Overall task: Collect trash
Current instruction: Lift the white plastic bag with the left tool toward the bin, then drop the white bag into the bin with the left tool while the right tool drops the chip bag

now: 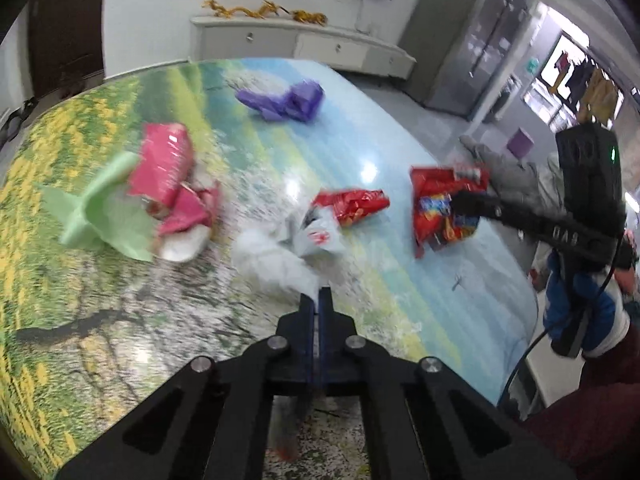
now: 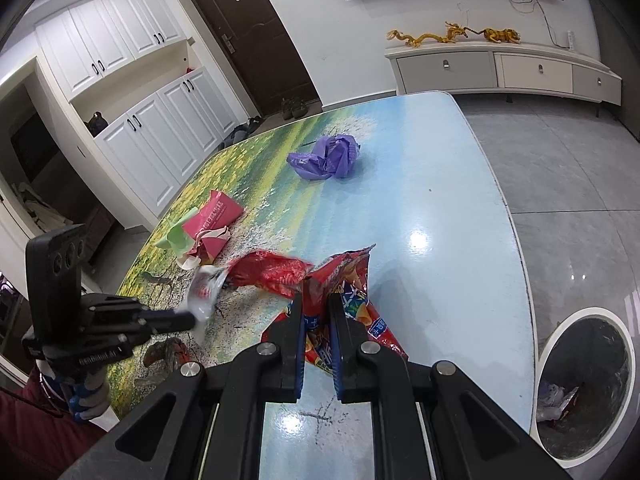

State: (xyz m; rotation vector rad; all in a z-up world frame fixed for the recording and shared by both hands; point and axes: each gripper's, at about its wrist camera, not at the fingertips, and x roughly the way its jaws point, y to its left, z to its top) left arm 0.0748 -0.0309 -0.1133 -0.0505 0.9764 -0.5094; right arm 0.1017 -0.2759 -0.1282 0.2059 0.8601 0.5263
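Observation:
My left gripper (image 1: 319,294) is shut, its tips pinching a crumpled white plastic bag (image 1: 276,256) that blurs just above the table. From the right wrist view the same left gripper (image 2: 191,321) reaches in from the left with the white bag (image 2: 203,293) at its tip. My right gripper (image 2: 316,304) is shut on a red snack bag (image 2: 348,280), which lies flat near the table's right side. In the left wrist view, the right gripper (image 1: 460,201) grips that red snack bag (image 1: 440,216). A second red wrapper (image 1: 354,204) lies between the two bags.
On the landscape-print table (image 2: 440,200) also lie a pink box (image 2: 222,212) with green paper (image 2: 176,236) and, farther back, a purple bag (image 2: 328,156). A round bin (image 2: 584,384) with some trash inside stands on the floor right of the table. A person's sleeve shows at the lower edge.

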